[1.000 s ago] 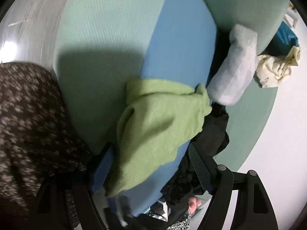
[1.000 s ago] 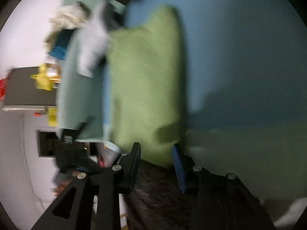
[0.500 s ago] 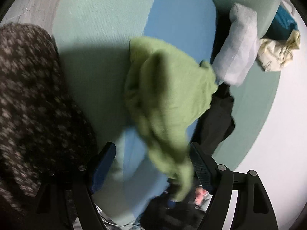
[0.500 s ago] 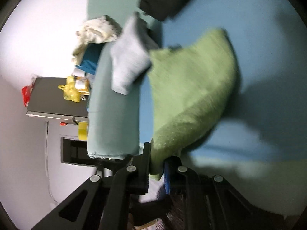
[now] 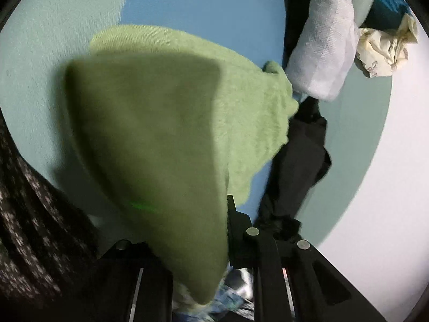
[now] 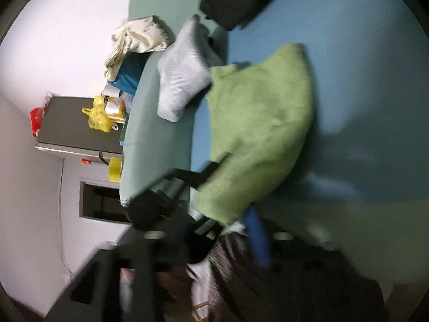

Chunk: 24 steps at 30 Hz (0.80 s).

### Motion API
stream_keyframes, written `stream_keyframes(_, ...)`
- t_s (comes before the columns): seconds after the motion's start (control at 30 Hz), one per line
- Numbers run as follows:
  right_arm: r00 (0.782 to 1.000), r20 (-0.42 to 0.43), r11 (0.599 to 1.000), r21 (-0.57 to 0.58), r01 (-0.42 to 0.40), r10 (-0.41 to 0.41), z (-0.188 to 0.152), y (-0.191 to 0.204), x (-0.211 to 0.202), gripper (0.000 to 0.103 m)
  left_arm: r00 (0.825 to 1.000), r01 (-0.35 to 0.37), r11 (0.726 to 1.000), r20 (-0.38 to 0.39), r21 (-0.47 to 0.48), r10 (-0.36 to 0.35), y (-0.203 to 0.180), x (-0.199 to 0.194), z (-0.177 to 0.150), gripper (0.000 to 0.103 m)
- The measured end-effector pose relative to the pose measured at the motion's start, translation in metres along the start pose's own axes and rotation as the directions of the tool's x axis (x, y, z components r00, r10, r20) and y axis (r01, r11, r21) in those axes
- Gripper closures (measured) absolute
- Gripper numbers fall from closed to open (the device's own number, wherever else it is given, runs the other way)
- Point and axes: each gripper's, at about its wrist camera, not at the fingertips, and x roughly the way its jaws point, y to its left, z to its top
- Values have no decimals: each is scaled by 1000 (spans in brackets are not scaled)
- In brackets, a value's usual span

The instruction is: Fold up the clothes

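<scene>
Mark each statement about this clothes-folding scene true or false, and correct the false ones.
1. The green cloth lies partly on a blue surface. True.
2. The left tool has green cloth between its fingers. True; its jaws are closing on a raised fold of it.
3. A red towel lies beside the green cloth. False; the item beside it is a pale grey folded cloth.
4. The black garment is spread flat on top of the green cloth. False; it lies bunched beside it, along the edge of the blue surface.
5. The right tool is clamped shut. False; its jaws are opening, with the green cloth's edge near them.
</scene>
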Motion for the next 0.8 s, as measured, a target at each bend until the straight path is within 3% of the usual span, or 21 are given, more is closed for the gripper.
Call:
stream_keyframes(0.03, 1000, 2, 999, 38, -2, 2, -1, -15, -2, 29, 1000, 2, 1000, -6, 3, -2, -3, 1, 0, 88)
stream_keyframes(0.2, 986, 63, 955, 247, -164, 153, 12, -71, 5, 28, 999, 19, 1000, -26, 20, -18, -13, 2, 1, 88)
stream_keyframes(0.5, 988, -9, 963, 221, -151, 157, 46, -44, 62, 26, 996, 80, 997, -52, 18, -79, -31, -1, 2, 89)
stream_keyframes(0.67, 980, 65, 928, 315, -198, 187, 64, -43, 85, 26, 995, 82, 996, -51, 33, -81, -33, -5, 7, 89)
stream_keyframes(0.7, 980, 83, 920, 336, -200, 183, 69, -45, 88, 41, 996, 78, 996, -44, 49, -76, -34, -8, 8, 89)
stream_keyframes(0.73, 983, 85, 918, 353, -180, 160, 74, -46, 91, 69, 997, 70, 995, -35, 71, -68, -36, -11, 10, 89)
stream_keyframes(0.8, 991, 64, 933, 332, -135, 121, 80, -38, 93, 78, 998, 55, 990, -35, 129, -51, -43, -17, 10, 90)
